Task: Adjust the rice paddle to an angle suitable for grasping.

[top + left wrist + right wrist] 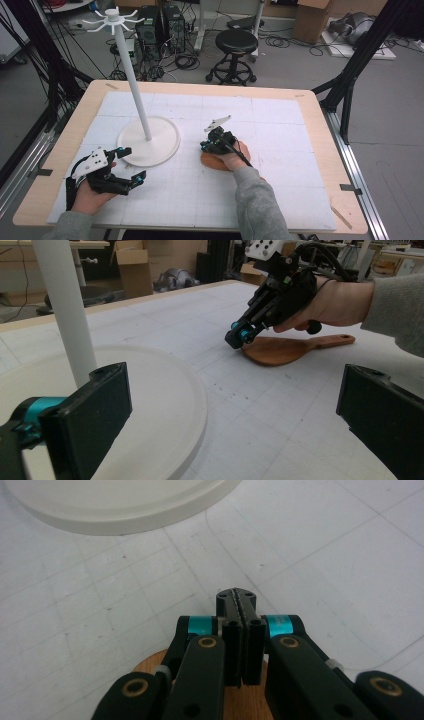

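A white stand with a wide round base and a tall pole topped by hooked arms is standing on the left half of the white gridded mat, which is covering the wooden table. Beyond the table a black stool is sitting on the floor among cables and cardboard boxes. The stand's base is lying just beside the left gripper and, in the left gripper view, is taking up the near left ground, with the pole rising in front of that camera; the open mat between the base and the wooden spatula is free of other things. The spatula is lying flat on the mat near the table's middle, to the right of the base, its blade towards the stand and its handle pointing away. The right hand is reaching in over it, tilting the right gripper steeply down so that its tips are hanging just at the blade's edge; its jaws are pressed tight together with nothing between them. The left hand is resting low at the near left corner, holding its gripper level, jaws spread wide and empty.
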Demonstrator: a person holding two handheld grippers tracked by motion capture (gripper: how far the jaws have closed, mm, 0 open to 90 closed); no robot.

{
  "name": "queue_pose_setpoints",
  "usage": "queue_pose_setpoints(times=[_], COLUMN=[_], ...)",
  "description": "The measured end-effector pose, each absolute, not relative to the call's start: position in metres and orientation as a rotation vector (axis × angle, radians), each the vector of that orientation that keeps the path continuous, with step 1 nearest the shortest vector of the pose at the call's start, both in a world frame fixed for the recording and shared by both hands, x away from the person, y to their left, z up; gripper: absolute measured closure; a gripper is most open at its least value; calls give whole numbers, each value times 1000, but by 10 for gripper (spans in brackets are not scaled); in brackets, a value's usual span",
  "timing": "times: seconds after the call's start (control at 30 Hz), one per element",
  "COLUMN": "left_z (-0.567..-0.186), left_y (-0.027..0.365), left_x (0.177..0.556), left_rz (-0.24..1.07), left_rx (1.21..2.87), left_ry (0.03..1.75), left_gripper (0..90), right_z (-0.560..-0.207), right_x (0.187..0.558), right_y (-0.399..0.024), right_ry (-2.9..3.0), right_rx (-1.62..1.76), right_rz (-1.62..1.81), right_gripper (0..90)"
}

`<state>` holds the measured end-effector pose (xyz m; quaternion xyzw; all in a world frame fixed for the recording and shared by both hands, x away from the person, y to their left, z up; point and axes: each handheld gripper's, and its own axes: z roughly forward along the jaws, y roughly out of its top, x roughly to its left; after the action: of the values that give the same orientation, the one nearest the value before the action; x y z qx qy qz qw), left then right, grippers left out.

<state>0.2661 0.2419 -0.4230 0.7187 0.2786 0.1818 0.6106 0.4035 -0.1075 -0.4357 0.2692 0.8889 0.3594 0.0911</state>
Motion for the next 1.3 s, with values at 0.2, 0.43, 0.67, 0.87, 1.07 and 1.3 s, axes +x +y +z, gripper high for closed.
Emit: queue_pose_setpoints(times=[0.2,0.43,0.67,0.87,1.07,1.3], left_z=[-423,-423,-423,-424,-422,-423], left_y=[242,242,242,241,241,242], left_x=[266,265,264,265,263,264], left_rz=[426,423,422,421,418,420], left_rx=[1657,1663,1676,1680,1667,1675], left_ry=[646,647,647,652,644,651], left_gripper=[18,18,18,18,18,18], right_z=[-438,-436,-434,-438,-439,-438], right_x=[405,401,390,378,367,355], right_y=[-107,-109,-111,-123,-135,-142], right_ry=[2639,2669,2686,2695,2729,2738], right_rx=[841,859,846,852,884,847], right_rz=[1063,1042,1008,1082,1133,1110], right_gripper=[896,898,898,898,898,898])
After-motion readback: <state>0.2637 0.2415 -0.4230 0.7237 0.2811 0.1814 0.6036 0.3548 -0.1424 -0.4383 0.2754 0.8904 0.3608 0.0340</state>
